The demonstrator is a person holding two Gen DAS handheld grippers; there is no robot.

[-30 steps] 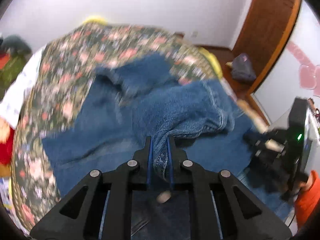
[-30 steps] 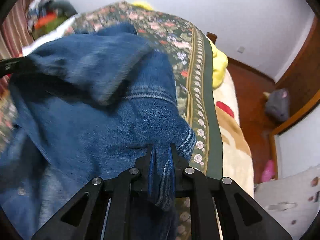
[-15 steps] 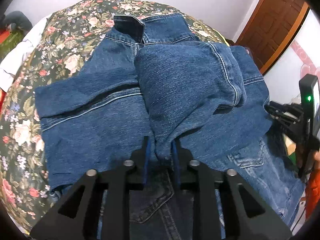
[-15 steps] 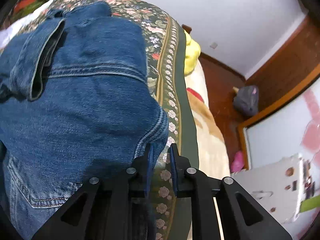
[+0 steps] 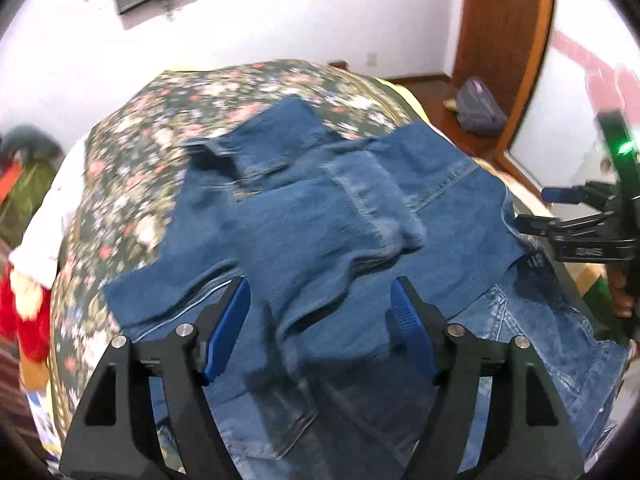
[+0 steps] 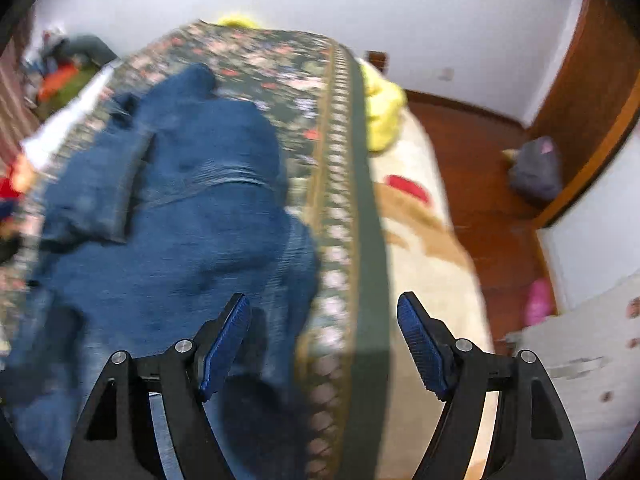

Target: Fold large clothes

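White walls enclose a bedroom with a wooden door frame (image 5: 504,40) and a bed covered by a dark floral bedspread (image 5: 224,92).

Denim jacket (image 5: 320,216): lies spread on the bedspread, with its sleeves folded in across the body. In the right wrist view the jacket (image 6: 176,216) fills the left half of the frame, and its right edge lies near the patterned border of the bedspread (image 6: 340,184). Both views are motion-blurred.

Left gripper (image 5: 320,312): jaws stand wide apart and have just been opening. A folded sleeve end lies between the blue pads (image 5: 228,328), but neither pad presses on the cloth. Nothing is held.

Right gripper (image 6: 323,332): jaws stand wide apart and have just been opening. The jacket's edge and the bedspread border lie below the gap; neither pad grips fabric. In the left wrist view this gripper (image 5: 552,208) appears at the right edge, just beside the jacket's right side, carried by a hand (image 5: 622,292) that is only partly visible.

Surroundings: a yellow cloth (image 6: 380,108) lies at the far right corner of the bed, a grey bag (image 6: 536,168) sits on the wooden floor by the door frame, and a cream blanket (image 6: 424,240) lies to the right of the bedspread border.
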